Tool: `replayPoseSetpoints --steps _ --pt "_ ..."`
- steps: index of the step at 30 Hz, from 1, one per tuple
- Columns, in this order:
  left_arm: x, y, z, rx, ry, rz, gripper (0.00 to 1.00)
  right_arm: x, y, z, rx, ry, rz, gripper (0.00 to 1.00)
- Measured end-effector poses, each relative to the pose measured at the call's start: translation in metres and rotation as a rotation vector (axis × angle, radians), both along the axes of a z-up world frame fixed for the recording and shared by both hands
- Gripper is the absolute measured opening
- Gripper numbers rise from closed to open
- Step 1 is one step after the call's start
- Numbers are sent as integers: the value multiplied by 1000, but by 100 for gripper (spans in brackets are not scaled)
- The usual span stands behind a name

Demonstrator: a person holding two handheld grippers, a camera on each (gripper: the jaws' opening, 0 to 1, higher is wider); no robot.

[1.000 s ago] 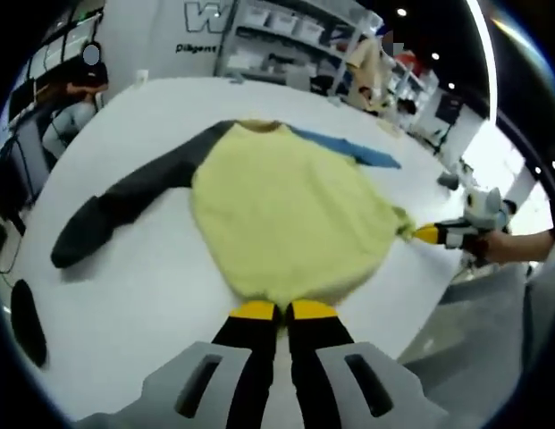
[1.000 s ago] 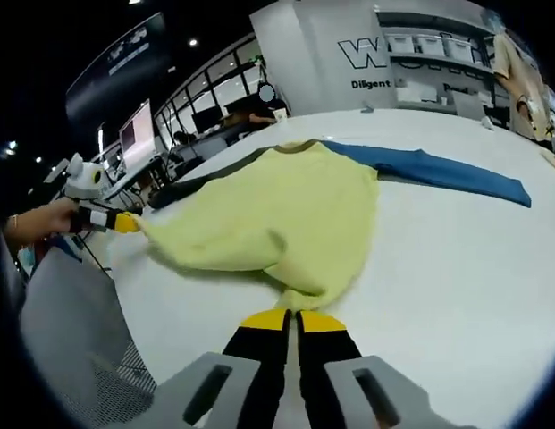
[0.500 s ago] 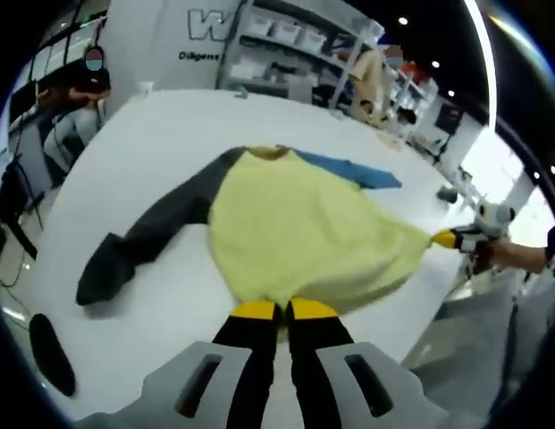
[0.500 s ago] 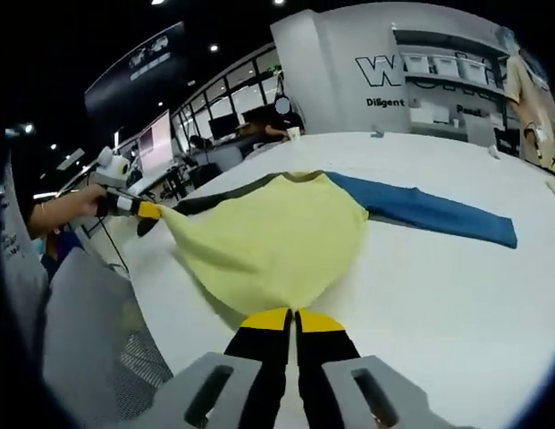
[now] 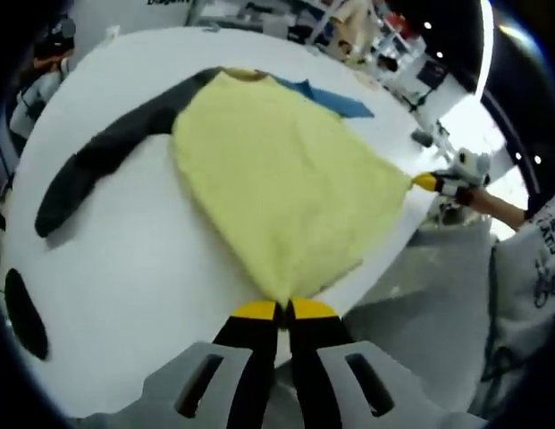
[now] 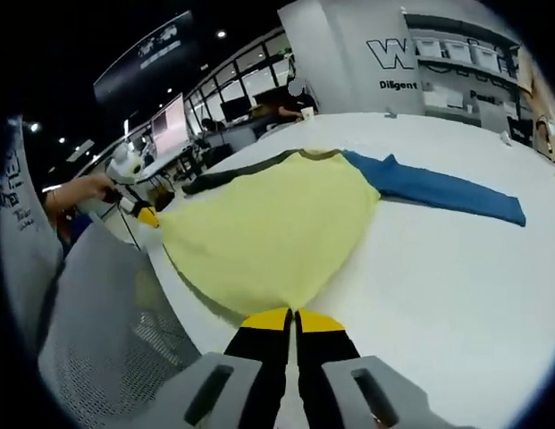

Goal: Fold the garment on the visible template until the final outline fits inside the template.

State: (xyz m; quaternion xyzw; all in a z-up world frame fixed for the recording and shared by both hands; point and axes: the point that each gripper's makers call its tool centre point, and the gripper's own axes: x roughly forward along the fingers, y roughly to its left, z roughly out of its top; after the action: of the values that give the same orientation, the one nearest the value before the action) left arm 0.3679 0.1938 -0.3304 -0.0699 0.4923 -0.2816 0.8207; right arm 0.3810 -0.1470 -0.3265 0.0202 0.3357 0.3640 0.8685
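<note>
A sweater with a yellow body (image 5: 277, 179), a dark grey sleeve (image 5: 98, 161) and a blue sleeve (image 5: 335, 98) lies spread on the white table (image 5: 125, 268). My left gripper (image 5: 284, 310) is shut on one hem corner at the table's near edge. My right gripper (image 5: 427, 182) comes in from the right, shut on the other hem corner. In the right gripper view, the right gripper (image 6: 293, 318) pinches the yellow hem (image 6: 259, 241), and the left gripper (image 6: 145, 214) holds the far corner. The blue sleeve (image 6: 447, 189) stretches right, the dark sleeve (image 6: 228, 174) left. The hem is taut between both grippers.
A black oval patch (image 5: 23, 313) sits at the table's left edge. A grey mesh chair (image 6: 107, 331) stands by the near edge. A hand (image 6: 76, 192) holds the left gripper. Shelves and desks with seated people line the background.
Both grippers drew the hem back toward the table's near edge and apart. The yellow body has gone from bunched to flat and stretched.
</note>
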Motion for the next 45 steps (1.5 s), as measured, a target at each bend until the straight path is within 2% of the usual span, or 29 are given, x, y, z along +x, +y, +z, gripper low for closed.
replayPoseSetpoints --steps 1,2,3,5,6,8,9,11,12,13,15,18,19,20,21,24,27,29,30,32,33,34,35,36,38,40,41,44,45 --pt "-16 0 -12 24 45 -80 2 -3 0 -5 -10 14 3 0" --pt "-22 1 -17 34 67 -110 2 -4 0 -10 -15 20 5 0" --pt "-39 -4 -28 -9 152 -109 2 -17 0 -26 -100 36 79 0" --pt "-45 -6 -31 -47 204 -108 2 -20 3 -29 -103 35 100 0" --pt "-48 -1 -38 -57 255 -79 2 -20 3 -29 -102 37 97 0" --pt "-46 2 -36 -53 265 -63 2 -20 0 -27 -86 45 80 0" --pt "-47 12 -44 -21 305 -63 2 -21 -2 -32 -81 64 70 0" --pt "-50 21 -51 64 332 -11 2 -23 -3 -40 -99 81 71 0" --pt "-56 24 -59 78 381 -9 2 -26 -1 -43 -96 90 76 0" --pt "-57 24 -60 81 393 -13 2 -27 0 -44 -94 94 78 0" --pt "-61 16 -61 75 385 -17 2 -33 5 -45 -103 109 80 0" --pt "-65 19 -63 85 386 -24 2 -35 1 -49 -115 114 79 0" --pt "-67 21 -62 95 377 -35 2 -40 -3 -52 -142 123 94 0" --pt "-59 30 -64 132 323 -60 3 -42 -6 -55 -174 114 115 0" --pt "-58 31 -63 133 300 -53 3 -43 -6 -56 -181 115 116 0" --pt "-65 36 -63 171 289 -47 1 -44 -9 -59 -173 124 93 0" --pt "-65 49 -61 209 271 -30 0 -39 -10 -55 -170 100 68 2" --pt "-62 64 -62 269 243 -16 0 -35 -10 -54 -171 92 53 3" --pt "-55 76 -63 338 194 -8 0 -33 -10 -52 -179 88 42 4" --pt "-47 87 -62 386 150 17 1 -28 -12 -54 -190 82 32 5" --pt "-29 104 -61 415 76 83 2 -21 -12 -53 -182 73 14 6" --pt "-24 105 -59 413 55 103 4 -19 -11 -52 -177 70 9 6" --pt "-18 107 -57 414 28 116 7 -16 -9 -50 -175 63 8 7" --pt "-7 111 -55 425 -38 103 11 -14 -8 -48 -175 55 11 8" --pt "3 113 -52 439 -114 98 19 -8 -6 -45 -174 43 9 10" --pt "4 114 -53 438 -111 106 28 -1 -5 -41 -167 24 -1 17" --pt "10 116 -52 457 -137 99 35 1 -4 -39 -165 15 -5 22" --pt "34 125 -36 565 -304 112 56 8 -3 -34 -168 -12 -11 34" --pt "35 128 -35 575 -306 128 60 9 -3 -32 -176 -20 -9 34"
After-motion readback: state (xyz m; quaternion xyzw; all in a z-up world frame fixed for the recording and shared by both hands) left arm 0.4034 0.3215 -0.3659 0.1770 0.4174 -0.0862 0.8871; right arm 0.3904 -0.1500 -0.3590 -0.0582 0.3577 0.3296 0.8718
